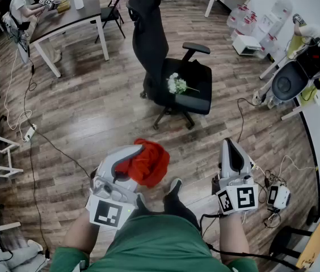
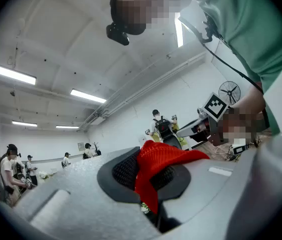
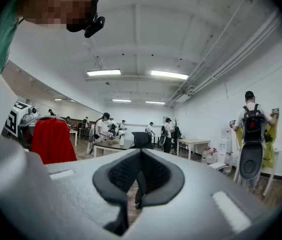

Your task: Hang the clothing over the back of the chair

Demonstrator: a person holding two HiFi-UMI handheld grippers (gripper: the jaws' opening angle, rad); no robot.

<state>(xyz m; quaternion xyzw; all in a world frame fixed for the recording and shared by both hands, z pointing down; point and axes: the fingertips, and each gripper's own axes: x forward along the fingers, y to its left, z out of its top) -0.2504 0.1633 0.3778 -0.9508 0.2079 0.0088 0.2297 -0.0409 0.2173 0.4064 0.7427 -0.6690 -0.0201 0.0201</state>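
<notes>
The red clothing (image 1: 147, 163) hangs bunched from my left gripper (image 1: 133, 153), which is shut on it low in the head view. In the left gripper view the red fabric (image 2: 157, 170) is pinched between the dark pads and drapes down. My right gripper (image 1: 232, 147) is held level to the right, apart from the cloth, jaws shut with nothing between them (image 3: 141, 156). The black office chair (image 1: 168, 72) stands ahead on the wood floor, its tall back (image 1: 147, 24) toward the left. A small bunch of white flowers (image 1: 177, 84) lies on its seat.
A dark table (image 1: 72, 17) with a seated person (image 1: 21, 7) stands at the back left. Cables and a power strip (image 1: 29, 132) trail on the floor at left. Another person (image 1: 313, 44) stands by a chair at the right wall, near water jugs (image 1: 245, 21).
</notes>
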